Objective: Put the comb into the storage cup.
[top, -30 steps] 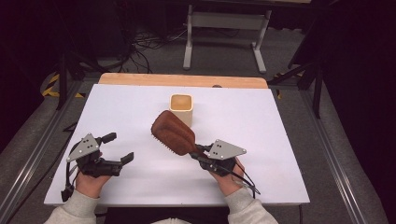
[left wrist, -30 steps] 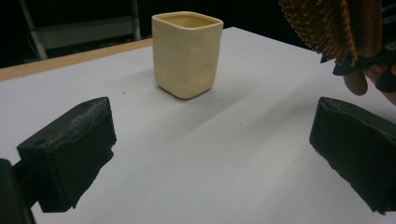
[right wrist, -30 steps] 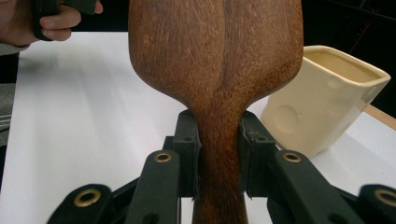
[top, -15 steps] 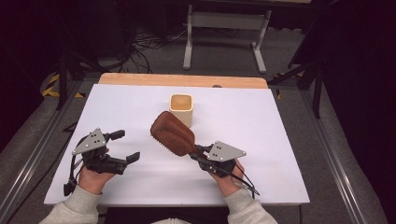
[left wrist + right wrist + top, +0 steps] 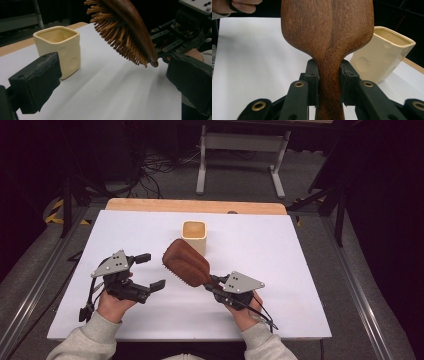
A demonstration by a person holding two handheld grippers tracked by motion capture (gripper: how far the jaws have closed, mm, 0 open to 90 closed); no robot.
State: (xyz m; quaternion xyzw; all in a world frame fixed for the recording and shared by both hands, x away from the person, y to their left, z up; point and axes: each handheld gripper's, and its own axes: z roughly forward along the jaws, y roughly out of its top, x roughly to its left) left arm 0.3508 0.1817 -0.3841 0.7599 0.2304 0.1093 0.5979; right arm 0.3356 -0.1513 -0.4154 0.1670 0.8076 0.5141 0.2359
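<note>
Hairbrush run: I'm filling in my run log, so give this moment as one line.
right gripper: shut on hairbrush handle | left gripper: open, empty | cup: upright on table

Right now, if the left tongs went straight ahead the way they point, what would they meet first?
Probably the wooden hairbrush held up by the right tongs: the open left tongs point toward its bristles. The cream cup sits off to one side. Depth is uncertain.

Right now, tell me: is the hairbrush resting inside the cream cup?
No: the right hand-held gripper holds the hairbrush in the air beside the cup.

White table (image 5: 300, 270), grey floor (image 5: 240, 185), metal stand (image 5: 240, 140), dark surroundings.
</note>
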